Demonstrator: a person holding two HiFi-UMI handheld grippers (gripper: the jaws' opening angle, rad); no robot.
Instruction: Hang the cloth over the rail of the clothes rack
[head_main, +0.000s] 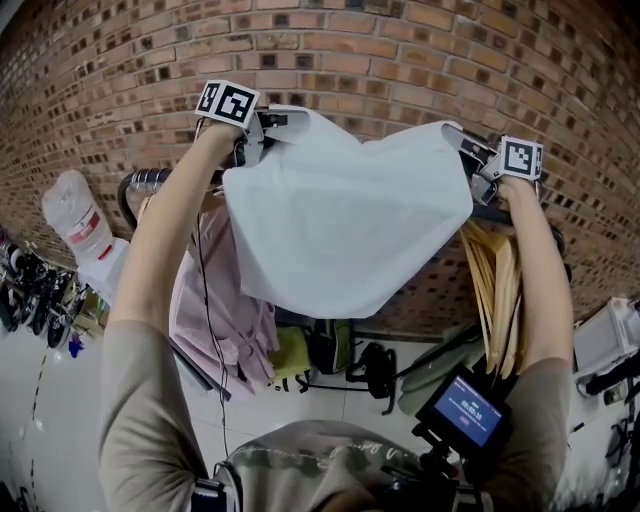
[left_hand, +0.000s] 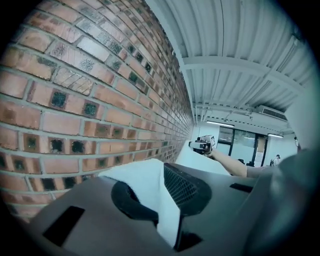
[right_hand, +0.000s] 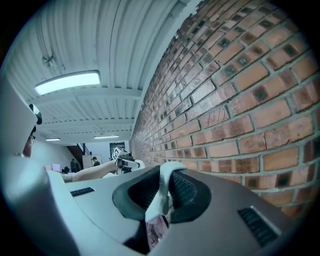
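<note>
Left gripper (head_main: 268, 125): pressed together on one top corner of the cloth (head_main: 340, 220). A white fold is nipped between its pads, so that corner cannot slip.
Right gripper (head_main: 468, 150): pinching the opposite top corner the same way, with a thin ridge of fabric squeezed between its jaws.
Hold: the two grippers are well apart and at about the same height. That draws the top edge out wide and lets the rest hang as one open sheet rather than a bunch.
Cloth: up in the air in front of the brick wall (head_main: 400, 50), its top edge higher than the rail (head_main: 140, 180). As far as I can see it is not resting on the rail.
Rail: runs behind the cloth and is mostly hidden by it. Pink shirts (head_main: 215, 300) hang near its left end and wooden hangers (head_main: 495, 280) near its right, so the free stretch seems to be in the middle, right where the cloth is held.
Stage, as I judge it: carrying, not yet hung. The top edge looks to need passing over the rail and lowering before either grip lets go, or the cloth may slide off.
</note>
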